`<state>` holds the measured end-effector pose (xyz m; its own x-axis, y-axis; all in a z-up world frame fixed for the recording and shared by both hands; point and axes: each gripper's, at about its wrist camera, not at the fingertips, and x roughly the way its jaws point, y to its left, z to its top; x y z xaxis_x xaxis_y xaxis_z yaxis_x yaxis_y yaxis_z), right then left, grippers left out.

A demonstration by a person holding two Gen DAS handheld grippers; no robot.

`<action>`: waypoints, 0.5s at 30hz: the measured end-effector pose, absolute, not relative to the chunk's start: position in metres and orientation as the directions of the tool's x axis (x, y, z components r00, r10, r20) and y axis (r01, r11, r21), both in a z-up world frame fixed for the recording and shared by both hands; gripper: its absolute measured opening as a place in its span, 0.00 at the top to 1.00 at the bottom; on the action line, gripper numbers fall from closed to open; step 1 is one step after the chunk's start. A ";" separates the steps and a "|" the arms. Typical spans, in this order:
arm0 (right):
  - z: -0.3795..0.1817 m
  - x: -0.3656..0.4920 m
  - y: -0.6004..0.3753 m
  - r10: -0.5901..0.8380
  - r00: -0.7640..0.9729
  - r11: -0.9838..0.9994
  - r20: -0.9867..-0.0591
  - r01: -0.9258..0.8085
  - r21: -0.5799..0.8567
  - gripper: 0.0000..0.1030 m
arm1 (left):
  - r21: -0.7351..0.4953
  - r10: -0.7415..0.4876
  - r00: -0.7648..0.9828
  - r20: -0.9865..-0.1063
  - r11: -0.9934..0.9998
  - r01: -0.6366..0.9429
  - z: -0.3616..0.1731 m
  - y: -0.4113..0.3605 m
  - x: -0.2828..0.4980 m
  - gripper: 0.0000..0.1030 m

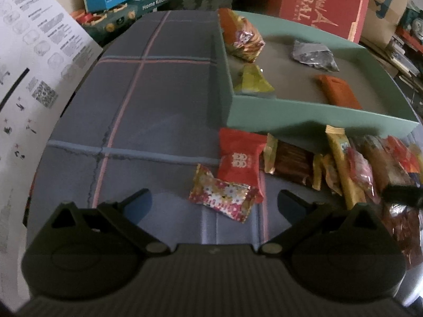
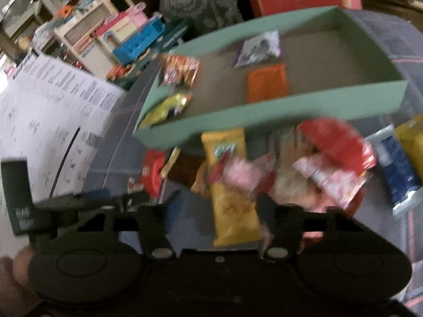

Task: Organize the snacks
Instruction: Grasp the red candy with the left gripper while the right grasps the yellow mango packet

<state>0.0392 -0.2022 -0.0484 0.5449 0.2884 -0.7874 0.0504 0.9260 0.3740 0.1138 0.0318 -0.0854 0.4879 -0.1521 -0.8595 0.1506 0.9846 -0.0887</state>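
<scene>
Looking along the left gripper (image 1: 214, 200), its jaws stand wide apart and empty, hovering over a floral-wrapped candy (image 1: 224, 198) on the plaid table (image 1: 148, 111). Far right, the green box (image 1: 317, 115) already holds four snacks: a gold-and-red packet (image 1: 243, 37), a yellow-green packet (image 1: 253, 82), a silver packet (image 1: 314, 55) and an orange bar (image 1: 341, 91). A row of loose snacks (image 1: 343, 163) lies just near of the box, so most sorting seems left.

From the blurred right wrist view, the right gripper (image 2: 218, 206) looks partly open around a yellow packet (image 2: 232, 211), though I cannot tell whether it grips. The green box (image 2: 290, 111) sits beyond, with many snacks outside.
</scene>
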 end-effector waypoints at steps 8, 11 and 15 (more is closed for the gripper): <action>-0.065 0.056 -0.185 0.295 0.518 0.931 -0.803 0.032 0.363 0.60 | -0.089 -0.166 0.512 -0.843 0.981 0.172 -0.088 0.022 0.126 0.09; -0.068 0.061 -0.187 0.272 0.524 0.936 -0.807 0.053 0.349 0.60 | -0.094 -0.180 0.508 -0.843 0.977 0.190 -0.091 0.017 0.133 0.18; -0.073 0.068 -0.195 0.246 0.526 0.936 -0.814 0.088 0.340 0.59 | -0.098 -0.199 0.494 -0.846 0.970 0.223 -0.097 0.013 0.139 0.37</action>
